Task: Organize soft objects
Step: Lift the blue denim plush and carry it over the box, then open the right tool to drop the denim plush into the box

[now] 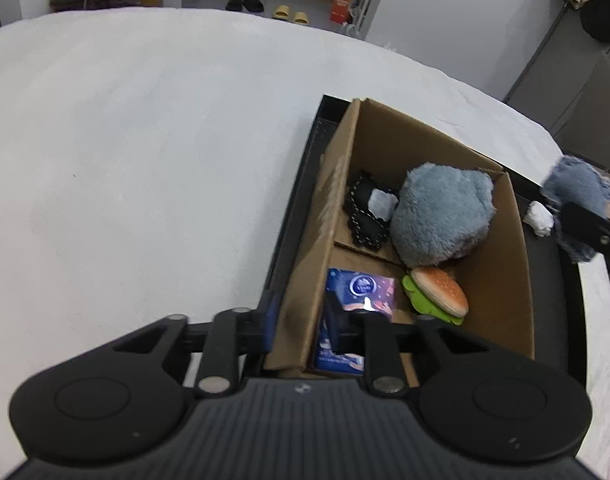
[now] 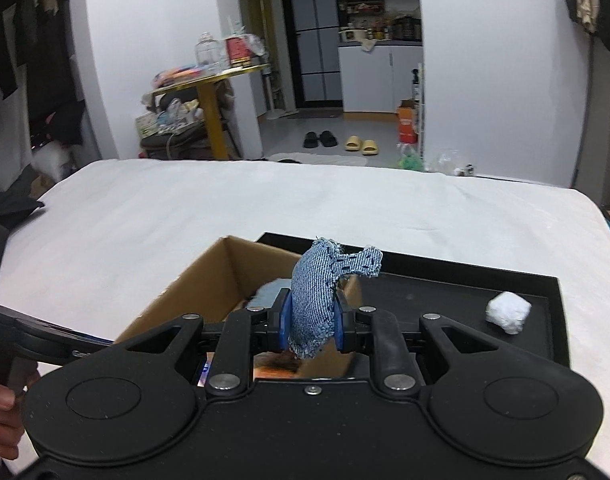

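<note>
Right claw (image 2: 309, 330): clenched on a denim pouch (image 2: 313, 300), blue pads pressing both sides, held raised over the near end of the cardboard box (image 2: 209, 276), angled downward. Left claw (image 1: 305, 326): fingers straddle the box's left wall (image 1: 305, 280), pointing steeply down; whether they pinch it cannot be told. Box on black tray (image 2: 465, 280) contains grey plush (image 1: 445, 216), burger toy (image 1: 437, 290), tissue pack (image 1: 361, 288). White wad (image 2: 509, 312) lies on the tray.
</note>
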Demonstrator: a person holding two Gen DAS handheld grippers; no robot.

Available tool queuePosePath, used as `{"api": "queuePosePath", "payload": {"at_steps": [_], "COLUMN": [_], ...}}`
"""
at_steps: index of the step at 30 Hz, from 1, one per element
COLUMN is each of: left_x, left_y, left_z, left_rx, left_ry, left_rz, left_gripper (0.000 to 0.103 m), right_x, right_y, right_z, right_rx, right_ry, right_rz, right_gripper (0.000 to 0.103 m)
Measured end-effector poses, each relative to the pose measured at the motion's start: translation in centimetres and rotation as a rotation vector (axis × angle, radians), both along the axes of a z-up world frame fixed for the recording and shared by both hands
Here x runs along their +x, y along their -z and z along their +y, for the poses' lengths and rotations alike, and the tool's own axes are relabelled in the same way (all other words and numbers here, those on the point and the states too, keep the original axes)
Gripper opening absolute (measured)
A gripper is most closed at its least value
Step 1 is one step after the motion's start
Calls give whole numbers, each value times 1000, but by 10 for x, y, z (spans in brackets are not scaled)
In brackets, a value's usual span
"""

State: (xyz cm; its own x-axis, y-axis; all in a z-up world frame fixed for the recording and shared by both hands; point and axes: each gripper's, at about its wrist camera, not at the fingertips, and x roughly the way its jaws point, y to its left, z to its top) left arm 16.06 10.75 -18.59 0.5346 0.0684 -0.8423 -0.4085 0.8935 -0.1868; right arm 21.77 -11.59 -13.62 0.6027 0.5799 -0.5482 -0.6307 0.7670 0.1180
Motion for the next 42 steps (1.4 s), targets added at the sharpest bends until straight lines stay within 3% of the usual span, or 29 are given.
{"api": "queuePosePath", "payload": {"at_steps": [26,31,42], "left_x": [0,-3,-2], "left_y": [7,6,8], "left_z": [10,10,3], "left_rx": [-117,-124,-89], "left_ry": [79,78,63], "left_rz": [32,38,40], "left_gripper": [18,18,20], "right_x": [-11,-7,-8], "right_y": [12,19,11], "right_z": [68,71,42], "right_rx": [-38,-37,-8], "right_ry": [-134,-135,-75], "right_rz": [67,92,91], "right_gripper": [23,37,37]}}
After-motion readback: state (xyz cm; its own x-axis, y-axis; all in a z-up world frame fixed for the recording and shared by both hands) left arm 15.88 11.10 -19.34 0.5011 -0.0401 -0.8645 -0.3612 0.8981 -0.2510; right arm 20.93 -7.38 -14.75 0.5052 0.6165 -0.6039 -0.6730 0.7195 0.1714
